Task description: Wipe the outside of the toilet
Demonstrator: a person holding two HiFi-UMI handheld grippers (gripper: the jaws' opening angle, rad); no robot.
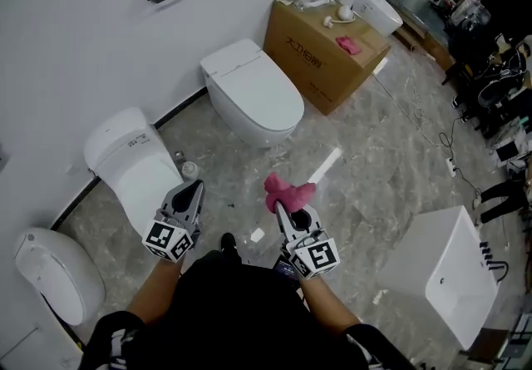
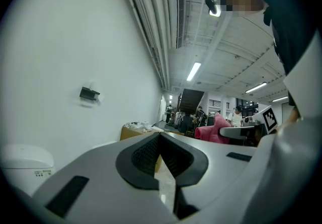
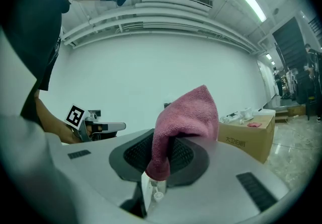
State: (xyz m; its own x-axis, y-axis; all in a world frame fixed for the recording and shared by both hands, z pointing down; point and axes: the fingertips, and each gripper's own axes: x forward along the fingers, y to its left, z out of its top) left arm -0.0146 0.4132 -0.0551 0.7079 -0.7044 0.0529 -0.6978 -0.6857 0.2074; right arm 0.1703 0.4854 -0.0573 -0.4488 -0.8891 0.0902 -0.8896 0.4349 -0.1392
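Head view: nearest toilet [image 1: 133,162] sits low left against wall — just beside left gripper [image 1: 196,187], long axis running out from wall.
Right gripper [image 1: 279,205]: jaws clamped on pink cloth [image 1: 288,190], farther from that toilet — likely must swing left.
Left jaws: together, nothing between.

the right gripper [image 3: 160,155] has its jaws closed on a pink cloth [image 3: 188,115], whose lower end is pinched between the dark ribbed pads while the rest rises in a soft peak and droops over the right-hand jaw. to the left, beyond the grey body, the left gripper [image 3: 118,127] with its square-marker cube is held level by a hand [image 3: 55,130] in front of a plain white wall [image 3: 151,67]. to the right a cardboard box [image 3: 249,135] stands on a pale glossy floor [image 3: 297,142] with small white items and a pink scrap [image 3: 254,124] on top, under a ceiling strip light [image 3: 253,4].
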